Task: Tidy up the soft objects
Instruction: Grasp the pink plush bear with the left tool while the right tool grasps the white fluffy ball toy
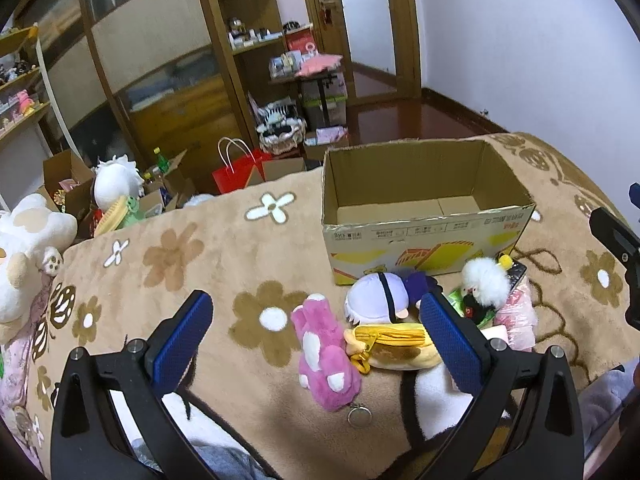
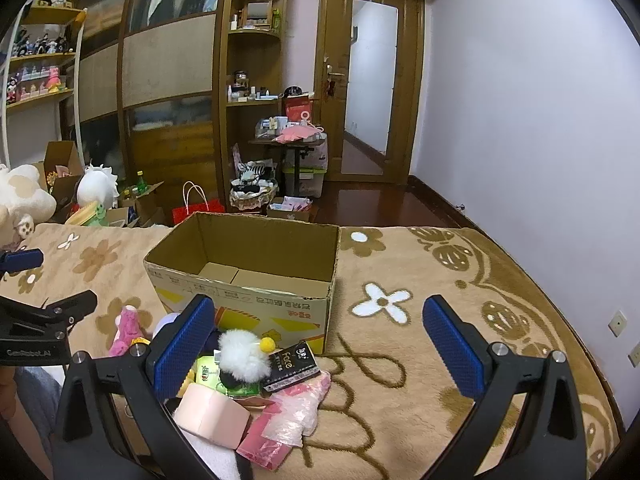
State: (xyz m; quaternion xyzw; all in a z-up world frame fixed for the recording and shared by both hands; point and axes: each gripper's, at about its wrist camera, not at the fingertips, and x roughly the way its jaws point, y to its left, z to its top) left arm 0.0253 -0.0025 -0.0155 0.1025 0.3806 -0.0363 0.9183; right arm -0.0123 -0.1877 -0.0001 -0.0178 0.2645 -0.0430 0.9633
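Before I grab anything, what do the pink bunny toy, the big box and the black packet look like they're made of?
Pink bunny toy: plush fabric, judging by its fuzzy matte pile with white patches. Big box: corrugated cardboard, brown and dull inside, printed yellow outside, with ragged cut edges. Black packet: probably thin plastic film, since it is slightly glossy with printed lettering.

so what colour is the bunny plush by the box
Pink with white patches, clearest in the left wrist view.

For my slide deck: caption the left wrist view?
Open left gripper above pink plush and yellow pouch, empty cardboard box behind.
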